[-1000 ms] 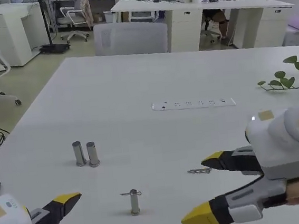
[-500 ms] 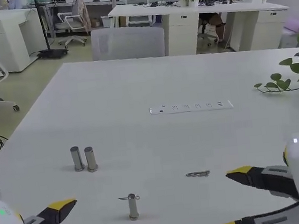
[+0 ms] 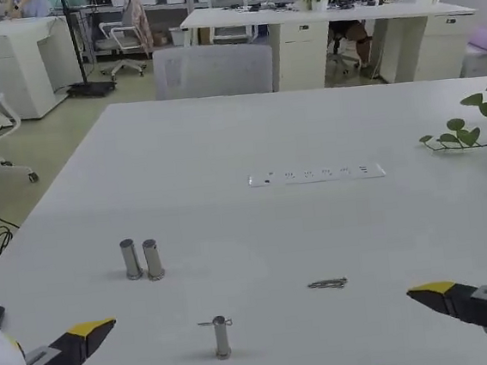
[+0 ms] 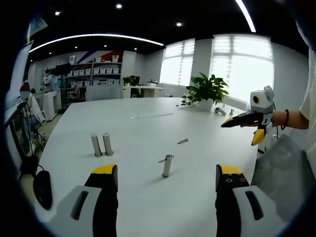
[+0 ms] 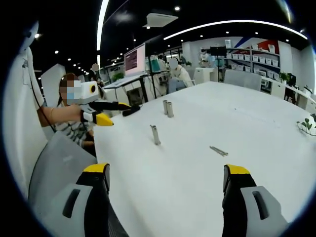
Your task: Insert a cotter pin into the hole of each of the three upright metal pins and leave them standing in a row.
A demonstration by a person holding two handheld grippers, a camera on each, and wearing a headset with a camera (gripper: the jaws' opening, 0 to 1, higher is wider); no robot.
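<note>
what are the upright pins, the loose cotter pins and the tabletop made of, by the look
Upright pins: likely steel, smooth grey with a dull sheen down the sides. Loose cotter pins: thin greyish metal wire, too small to judge the finish. Tabletop: matte white, probably laminate; no grain or glare.

Power strip, plant, perhaps a mouse
</note>
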